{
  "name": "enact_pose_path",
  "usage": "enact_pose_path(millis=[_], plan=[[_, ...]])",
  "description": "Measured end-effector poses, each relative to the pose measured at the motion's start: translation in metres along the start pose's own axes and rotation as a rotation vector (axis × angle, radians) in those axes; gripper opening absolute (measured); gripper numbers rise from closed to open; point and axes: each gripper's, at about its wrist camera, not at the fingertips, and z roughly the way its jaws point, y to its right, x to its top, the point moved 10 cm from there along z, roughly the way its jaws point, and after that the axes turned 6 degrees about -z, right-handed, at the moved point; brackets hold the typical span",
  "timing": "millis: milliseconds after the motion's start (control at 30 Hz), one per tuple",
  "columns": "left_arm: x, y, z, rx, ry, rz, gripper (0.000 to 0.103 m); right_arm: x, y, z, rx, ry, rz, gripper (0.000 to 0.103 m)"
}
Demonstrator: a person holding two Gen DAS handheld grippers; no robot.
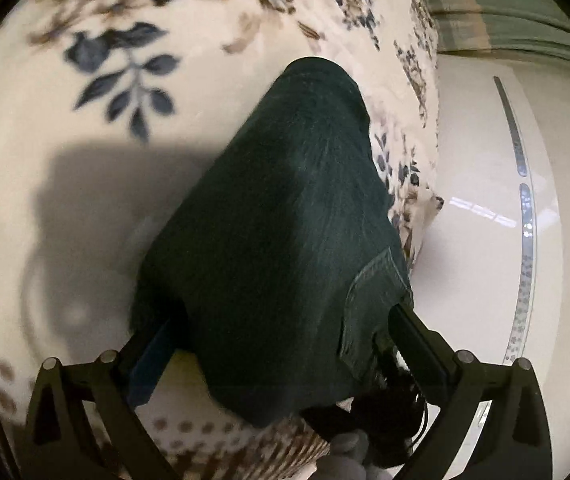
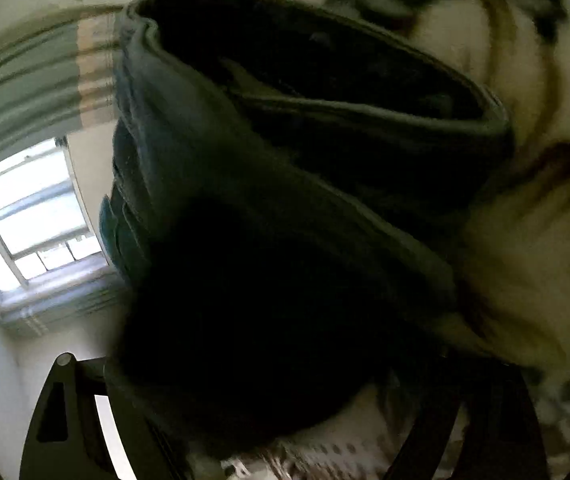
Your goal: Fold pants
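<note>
Lying on: the dark green pants [image 1: 281,216] rest on a bed cover [image 1: 65,184] with a cream ground and blue and brown flowers, filling the middle of the left wrist view.
Bed edge: the cover ends along the right side of that view, just beside the right side of the pants; past it lies pale floor [image 1: 481,184] with a patterned strip curving down the far right.
Open room: bare cover spreads to the left and upper left of the pants, partly under a grey shadow; a green pleated curtain [image 1: 497,4] hangs at the upper right.
Left hand-held gripper [image 1: 281,328]: its two fingers are spread wide, one on each side of the near end of the pants, with the cloth draped between and over them; whether they are pressing the cloth I cannot tell.
Pocket: a stitched pocket corner sits at the lower right of the pants, touching the right finger.
Right hand-held gripper [image 2: 281,396]: mostly buried under dark folds of the pants [image 2: 285,200], which fill the middle of the blurred right wrist view; its state cannot be told.
Right view surroundings: a bright window [image 2: 29,220] at the left, curtain [image 2: 37,68] above it, blurred flowered cover [image 2: 533,240] at the right.
</note>
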Motion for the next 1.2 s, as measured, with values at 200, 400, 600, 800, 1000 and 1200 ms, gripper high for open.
enact_pose_path(millis=[200,400,600,800,1000,1200], plan=[[-0.026,-0.016,0.022,0.022,-0.056,0.000,0.102,-0.001,-0.026,-0.009,0.085,0.022,-0.039,0.091],[0.003,-0.020,0.041,-0.014,0.011,-0.095,0.103,0.007,-0.008,0.013,0.027,-0.009,-0.014,0.088],[0.006,-0.024,0.046,-0.018,0.034,-0.130,0.102,-0.008,-0.010,0.019,0.027,-0.015,-0.012,0.088],[0.006,-0.015,0.039,-0.034,0.023,-0.176,0.102,0.007,-0.022,0.043,0.052,0.004,0.015,0.089],[-0.003,-0.008,0.027,-0.068,0.026,-0.150,0.102,0.015,-0.072,0.056,0.128,0.037,-0.001,0.052],[0.013,-0.011,0.043,-0.076,0.059,-0.211,0.103,0.018,-0.082,0.066,0.139,0.022,0.069,0.050]])
